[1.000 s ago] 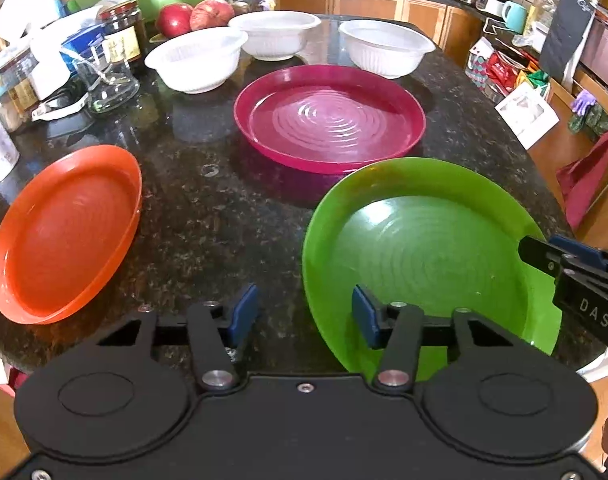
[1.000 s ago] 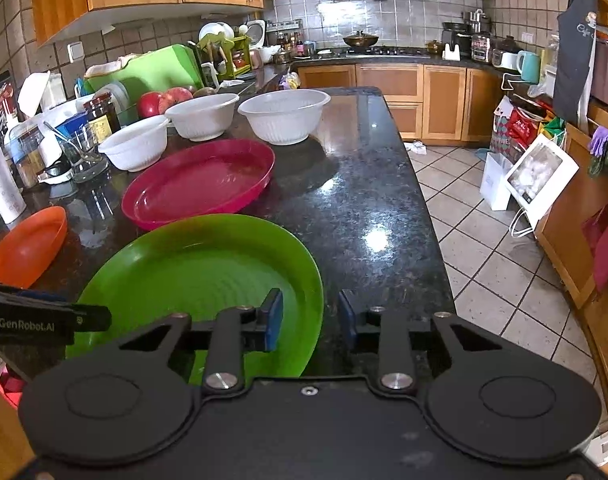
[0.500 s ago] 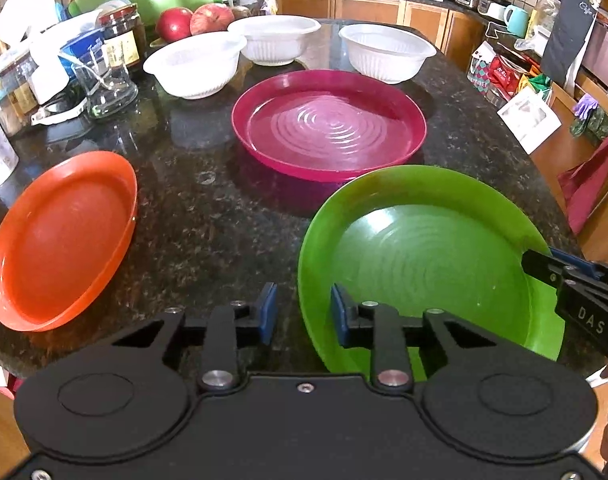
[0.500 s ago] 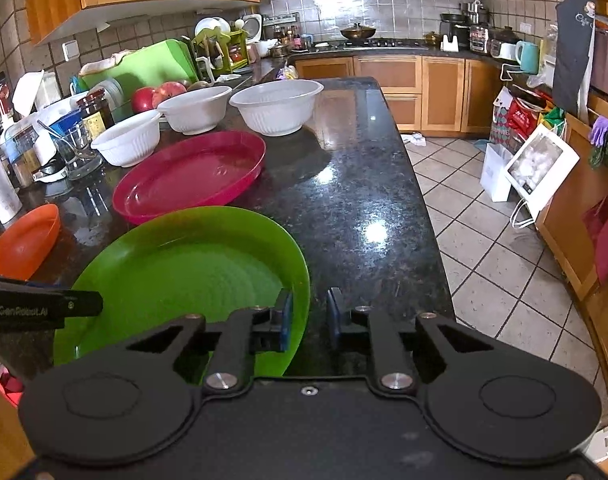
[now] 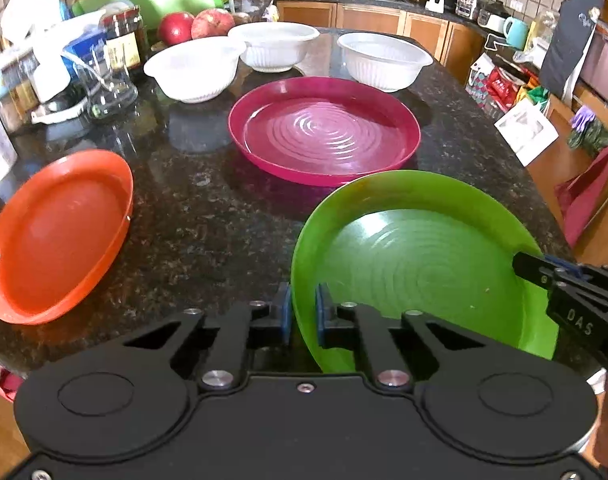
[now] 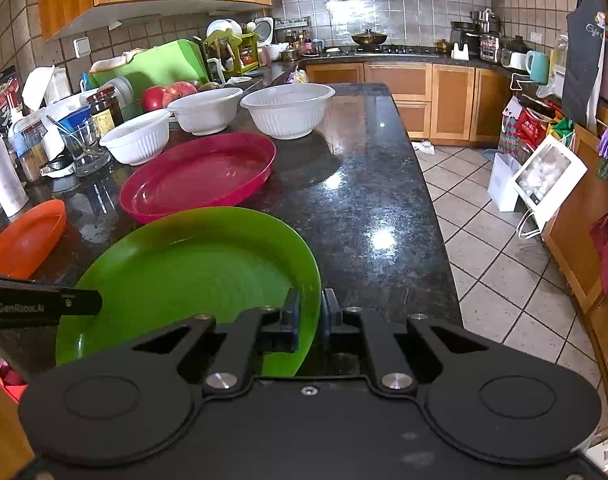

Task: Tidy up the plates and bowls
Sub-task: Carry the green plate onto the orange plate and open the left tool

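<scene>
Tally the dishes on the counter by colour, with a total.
White bowls: 3
Red plate: 1
Orange plate: 1
Green plate: 1
Total: 6

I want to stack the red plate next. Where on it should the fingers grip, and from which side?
Grip the red plate by its raised rim on the near edge, coming from the counter's near side, one finger inside the rim and one outside. It lies flat, so only the upstanding rim offers a pinch, and the white bowls crowd its far edge.
</scene>
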The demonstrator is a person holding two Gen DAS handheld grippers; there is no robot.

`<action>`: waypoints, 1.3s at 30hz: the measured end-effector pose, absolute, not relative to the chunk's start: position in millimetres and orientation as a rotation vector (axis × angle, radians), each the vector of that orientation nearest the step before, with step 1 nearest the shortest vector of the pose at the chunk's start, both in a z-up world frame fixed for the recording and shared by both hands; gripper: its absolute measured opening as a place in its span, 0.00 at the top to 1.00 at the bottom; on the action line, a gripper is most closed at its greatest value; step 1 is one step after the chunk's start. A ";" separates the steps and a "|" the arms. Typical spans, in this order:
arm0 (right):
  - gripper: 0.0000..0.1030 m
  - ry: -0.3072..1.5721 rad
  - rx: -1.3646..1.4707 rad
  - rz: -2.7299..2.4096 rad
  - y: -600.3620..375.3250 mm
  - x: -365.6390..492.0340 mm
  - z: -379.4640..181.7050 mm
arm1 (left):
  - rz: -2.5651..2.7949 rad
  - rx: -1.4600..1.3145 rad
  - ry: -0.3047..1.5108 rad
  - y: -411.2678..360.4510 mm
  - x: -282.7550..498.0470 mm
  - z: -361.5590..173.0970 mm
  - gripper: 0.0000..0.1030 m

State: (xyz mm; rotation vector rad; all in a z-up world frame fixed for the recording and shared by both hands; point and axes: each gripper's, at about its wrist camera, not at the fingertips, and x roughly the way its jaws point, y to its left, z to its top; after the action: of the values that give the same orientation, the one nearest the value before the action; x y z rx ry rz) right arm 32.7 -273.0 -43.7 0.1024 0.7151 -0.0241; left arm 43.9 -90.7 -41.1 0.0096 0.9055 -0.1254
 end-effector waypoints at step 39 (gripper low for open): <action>0.88 0.621 0.097 0.032 -209.9 29.8 -12.8 | -0.089 0.018 0.799 -40.1 28.5 -10.4 0.89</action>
State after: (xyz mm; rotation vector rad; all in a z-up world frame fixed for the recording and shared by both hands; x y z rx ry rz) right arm 29.8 -209.9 -12.8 0.0968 0.6209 0.0321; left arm 28.5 -40.1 -10.4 0.0184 0.7986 -0.0889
